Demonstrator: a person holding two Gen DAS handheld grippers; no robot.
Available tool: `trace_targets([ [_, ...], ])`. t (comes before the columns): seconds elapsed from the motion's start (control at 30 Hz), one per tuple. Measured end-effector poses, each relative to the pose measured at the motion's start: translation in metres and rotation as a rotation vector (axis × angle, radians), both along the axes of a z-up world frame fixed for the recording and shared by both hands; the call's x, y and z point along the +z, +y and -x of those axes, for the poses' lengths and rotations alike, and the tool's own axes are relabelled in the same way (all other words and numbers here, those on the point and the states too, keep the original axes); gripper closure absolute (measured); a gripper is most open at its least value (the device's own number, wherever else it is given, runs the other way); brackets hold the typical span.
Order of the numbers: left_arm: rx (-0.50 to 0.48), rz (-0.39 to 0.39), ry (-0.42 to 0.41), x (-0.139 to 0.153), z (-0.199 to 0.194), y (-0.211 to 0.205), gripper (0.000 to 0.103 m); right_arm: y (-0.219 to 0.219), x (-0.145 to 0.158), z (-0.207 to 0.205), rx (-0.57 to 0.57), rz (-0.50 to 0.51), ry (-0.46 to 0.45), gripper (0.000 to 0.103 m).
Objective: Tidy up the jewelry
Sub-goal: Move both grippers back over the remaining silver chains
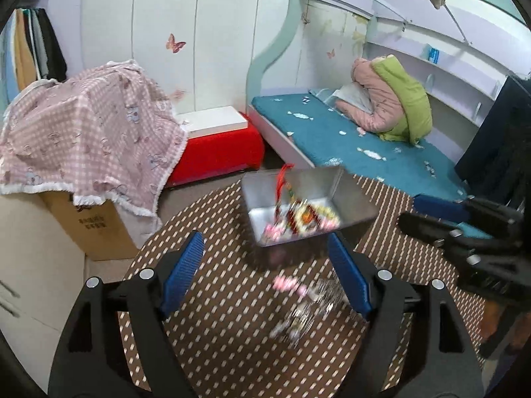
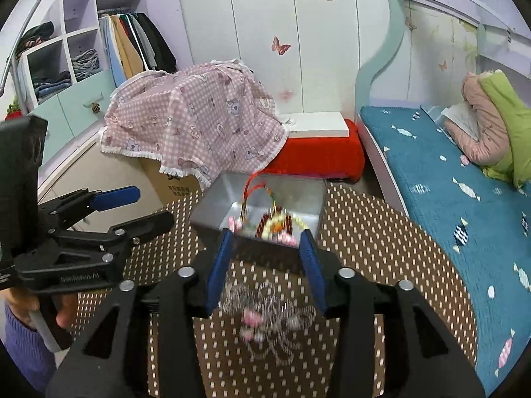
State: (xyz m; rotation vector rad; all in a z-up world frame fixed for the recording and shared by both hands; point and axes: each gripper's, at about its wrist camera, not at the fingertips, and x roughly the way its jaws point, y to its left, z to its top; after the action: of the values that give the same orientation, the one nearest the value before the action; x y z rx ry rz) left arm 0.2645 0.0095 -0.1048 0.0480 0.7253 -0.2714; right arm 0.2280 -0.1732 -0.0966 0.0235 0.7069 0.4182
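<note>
A silver metal box (image 1: 300, 199) sits on a round table (image 1: 232, 348) covered in a brown cloth with pale dashes, and it appears tipped toward the cameras, its open mouth showing a shiny interior. Inside it lies a blurred tangle of jewelry (image 1: 298, 219): a red cord looping up against the back wall, dark red beads, an orange piece, and pink and white beads near the front lip. A second heap, a silvery chain pile (image 2: 268, 311) with a few pink beads in it, lies on the cloth in front of the box; it is smeared by motion, so its links cannot be made out. The left gripper (image 1: 265, 275) is spread wide, its blue pads apart with nothing between them, above and around the chain pile in its own view. The right gripper (image 2: 265, 268) is also spread, its blue pads standing either side of the box's near edge; whether they touch the box cannot be told. Behind the table are a pink checked cloth (image 2: 195, 119) over a cardboard carton, a red stool (image 2: 318, 156), and a bed with a teal blanket (image 2: 448, 199).
</note>
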Motion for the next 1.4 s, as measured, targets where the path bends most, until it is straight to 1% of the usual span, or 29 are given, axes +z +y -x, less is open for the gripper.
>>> trace_targets([
  [0.13, 0.03, -0.001, 0.028, -0.024, 0.018, 0.013, 0.025, -0.003, -0.015, 0.019, -0.023, 0.03, 0.008, 0.055],
  [0.27, 0.038, -0.007, 0.099, -0.053, 0.023, 0.016, 0.025, -0.007, -0.036, 0.03, -0.027, 0.012, 0.058, 0.053],
  [0.37, 0.028, -0.017, 0.123, -0.068, 0.025, 0.013, 0.025, -0.009, -0.047, 0.036, -0.029, 0.005, 0.091, 0.053],
  [0.4, 0.025, -0.032, 0.127, -0.073, 0.025, 0.011, 0.025, -0.009, -0.049, 0.037, -0.03, 0.005, 0.097, 0.052],
  [0.5, 0.025, -0.077, 0.124, -0.083, 0.026, 0.003, 0.027, -0.013, -0.056, 0.041, -0.034, 0.0, 0.113, 0.052],
  [0.53, 0.026, -0.076, 0.129, -0.085, 0.026, 0.003, 0.031, -0.014, -0.057, 0.042, -0.033, 0.0, 0.118, 0.051],
  [0.57, 0.028, -0.063, 0.139, -0.087, 0.024, 0.005, 0.032, -0.016, -0.059, 0.043, -0.035, -0.001, 0.122, 0.05],
  [0.63, 0.039, -0.04, 0.147, -0.088, 0.02, 0.009, 0.032, -0.018, -0.062, 0.045, -0.037, -0.005, 0.125, 0.048],
  [0.7, 0.042, -0.039, 0.151, -0.088, 0.017, 0.011, 0.032, -0.018, -0.064, 0.046, -0.034, -0.008, 0.128, 0.048],
  [0.83, 0.026, -0.058, 0.171, -0.093, 0.015, 0.008, 0.042, -0.018, -0.066, 0.046, -0.027, -0.015, 0.13, 0.046],
  [0.9, 0.021, -0.057, 0.171, -0.093, 0.016, 0.009, 0.044, -0.018, -0.066, 0.046, -0.023, -0.017, 0.13, 0.045],
  [1.0, 0.007, -0.101, 0.167, -0.095, 0.015, 0.003, 0.048, -0.017, -0.067, 0.046, -0.02, -0.02, 0.132, 0.044],
  [1.03, 0.005, -0.116, 0.161, -0.095, 0.015, 0.0, 0.055, -0.017, -0.067, 0.046, -0.02, -0.022, 0.132, 0.043],
  [1.07, -0.001, -0.115, 0.16, -0.094, 0.015, -0.002, 0.064, -0.016, -0.067, 0.045, -0.02, -0.023, 0.134, 0.043],
  [1.1, -0.011, -0.113, 0.161, -0.094, 0.016, -0.006, 0.069, -0.016, -0.068, 0.045, -0.021, -0.023, 0.135, 0.043],
  [1.17, -0.03, -0.122, 0.153, -0.094, 0.018, -0.011, 0.084, -0.016, -0.068, 0.046, -0.021, -0.018, 0.137, 0.043],
  [1.23, -0.035, -0.119, 0.15, -0.094, 0.02, -0.012, 0.094, -0.016, -0.068, 0.046, -0.022, -0.009, 0.137, 0.043],
  [1.37, -0.002, -0.046, 0.141, -0.089, 0.024, 0.003, 0.094, -0.014, -0.072, 0.048, -0.027, 0.017, 0.145, 0.043],
  [1.4, 0.008, -0.039, 0.141, -0.087, 0.026, 0.007, 0.094, -0.013, -0.073, 0.048, -0.026, 0.023, 0.146, 0.043],
])
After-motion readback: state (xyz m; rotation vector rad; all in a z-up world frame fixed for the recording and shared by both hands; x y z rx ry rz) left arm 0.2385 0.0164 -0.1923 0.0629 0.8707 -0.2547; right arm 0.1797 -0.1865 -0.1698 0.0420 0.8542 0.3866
